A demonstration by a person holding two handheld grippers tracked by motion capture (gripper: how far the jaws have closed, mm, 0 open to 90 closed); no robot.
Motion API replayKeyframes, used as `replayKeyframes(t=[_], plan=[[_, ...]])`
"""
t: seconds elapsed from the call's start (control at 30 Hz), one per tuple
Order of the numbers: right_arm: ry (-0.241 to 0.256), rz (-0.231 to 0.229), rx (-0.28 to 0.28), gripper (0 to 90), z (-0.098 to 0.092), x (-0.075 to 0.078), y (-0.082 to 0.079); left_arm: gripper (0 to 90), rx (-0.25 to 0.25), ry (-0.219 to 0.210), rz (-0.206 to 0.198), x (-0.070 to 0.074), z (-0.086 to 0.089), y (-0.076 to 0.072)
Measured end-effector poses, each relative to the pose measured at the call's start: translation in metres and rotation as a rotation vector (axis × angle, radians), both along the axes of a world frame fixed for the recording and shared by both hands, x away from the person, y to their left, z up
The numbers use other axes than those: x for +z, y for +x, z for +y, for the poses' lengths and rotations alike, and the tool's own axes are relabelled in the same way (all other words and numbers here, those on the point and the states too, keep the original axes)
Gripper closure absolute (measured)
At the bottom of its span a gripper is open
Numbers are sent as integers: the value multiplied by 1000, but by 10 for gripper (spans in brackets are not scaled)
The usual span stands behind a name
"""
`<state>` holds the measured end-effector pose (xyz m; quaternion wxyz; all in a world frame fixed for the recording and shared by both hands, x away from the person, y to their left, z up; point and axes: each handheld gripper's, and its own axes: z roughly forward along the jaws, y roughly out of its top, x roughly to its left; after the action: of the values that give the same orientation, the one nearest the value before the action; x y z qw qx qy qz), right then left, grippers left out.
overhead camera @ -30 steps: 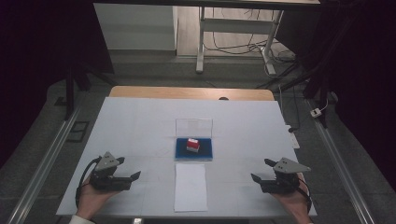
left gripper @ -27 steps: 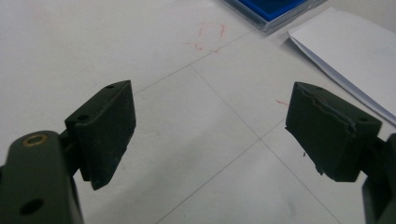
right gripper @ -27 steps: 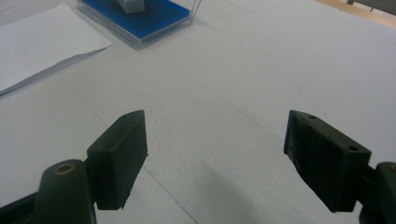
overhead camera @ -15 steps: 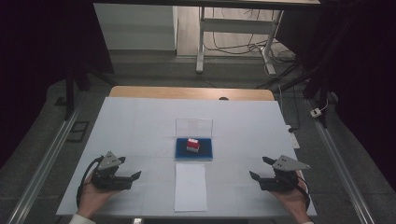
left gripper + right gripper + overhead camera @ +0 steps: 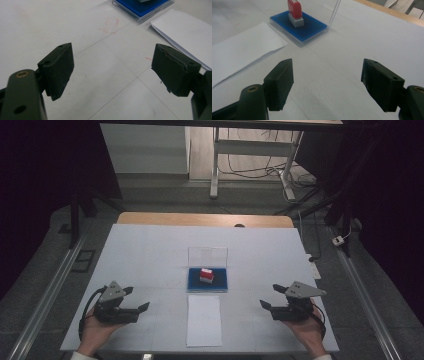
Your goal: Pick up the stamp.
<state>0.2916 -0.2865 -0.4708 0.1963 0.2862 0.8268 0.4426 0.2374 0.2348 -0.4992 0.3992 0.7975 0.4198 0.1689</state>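
A small stamp (image 5: 295, 12) with a shiny red top and a grey block under it stands upright on a flat blue pad (image 5: 312, 28). The pad sits in a clear plastic box whose see-through lid (image 5: 208, 255) stands up at the far side. A thin white sheet of paper (image 5: 204, 319) lies flat on the smooth white table (image 5: 150, 250), just on the near side of the pad. The left gripper (image 5: 136, 301) has blocky black jaws spread wide apart, and they hold nothing. The right gripper (image 5: 272, 297) is spread wide too, with nothing in it. Both rest low by the table, each in a hand, well apart from the stamp, which sits between them and farther out. In the right gripper view the stamp and pad are ahead of the jaws and off to the left, and the paper lies to the left of the left jaw. The left gripper view has faint red marks (image 5: 110, 25) and thin lines on the table ahead of the jaws, plus the rough, chipped face of the right jaw. There the pad's corner is far ahead to the right. The high view adds the wooden table edge (image 5: 205, 219) at the far side.
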Motion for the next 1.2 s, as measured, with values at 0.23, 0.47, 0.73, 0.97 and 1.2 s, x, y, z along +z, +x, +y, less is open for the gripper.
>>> replayKeyframes(t=[0.23, 0.47, 0.73, 0.97, 1.2], plan=[[-1, 1, 23, 267, 16, 11, 11, 185, -20, 0, 5, -1, -2, -1], [-7, -5, 65, 271, 36, 20, 23, 188, -29, 4, 13, -2, -7, -4], [-5, 0, 91, 271, 52, 18, 29, 191, -27, 7, 17, -4, -6, -5], [-19, 17, 106, 270, 63, 16, 35, 192, -29, 10, 15, -5, -7, -4], [-5, 20, 112, 272, 71, 17, 42, 192, -26, 9, 22, -7, -7, -3]])
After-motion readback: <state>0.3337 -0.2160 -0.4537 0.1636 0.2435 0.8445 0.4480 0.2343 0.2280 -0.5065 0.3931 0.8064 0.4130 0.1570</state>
